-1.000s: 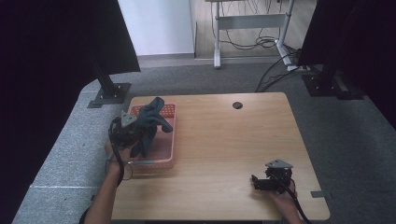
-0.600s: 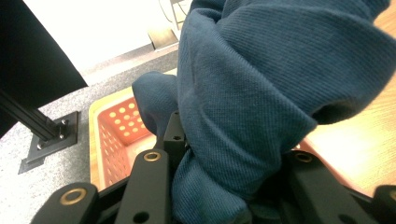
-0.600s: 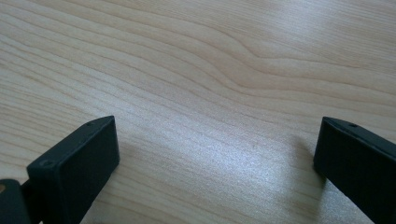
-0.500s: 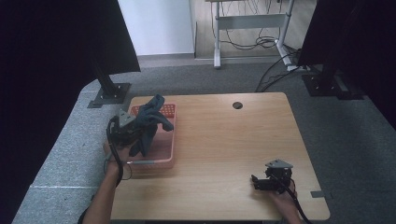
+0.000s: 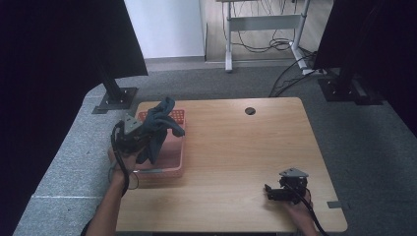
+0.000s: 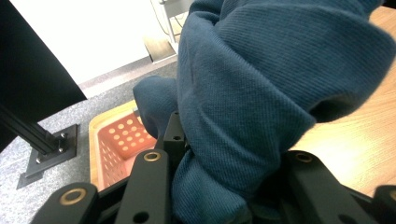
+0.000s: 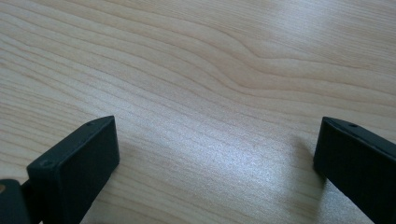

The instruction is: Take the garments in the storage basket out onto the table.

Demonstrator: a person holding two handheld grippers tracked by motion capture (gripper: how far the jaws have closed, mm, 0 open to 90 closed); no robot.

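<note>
The left gripper's [image 5: 140,135] jaws were closed on a bunch of dark blue cloth [image 6: 261,93]; in the left gripper view the knit fabric was pinched between the black jaws and billowed up and over them in thick folds. From the high view the cloth [image 5: 160,128] hung lifted above the pink basket [image 5: 173,162], one end sticking up toward the far rim, the rest drooping beside the gripper. Whether any part of it touched the basket floor could not be told. The basket sat at the left edge of the table [image 5: 236,147], its perforated red wall [image 6: 119,140] showing below the cloth in the left gripper view.

The right gripper [image 5: 270,191] lay low near the table's front right, well apart from the cloth. Its jaws stood wide open with nothing between them, bare wood grain [image 7: 210,84] showing across the gap.

The cloth looked soft, light and limp, a ribbed knit that would fold and sag wherever it was unsupported. It seemed unlikely to slip, since the weave gives the jaws plenty to bite on, and not fragile. The risk was rather that it would drag or snag on the basket rim as it came out. The bunched middle grip held it well enough for lifting; to spread or fold it, the free gripper would probably do better taking a hem or corner.
</note>
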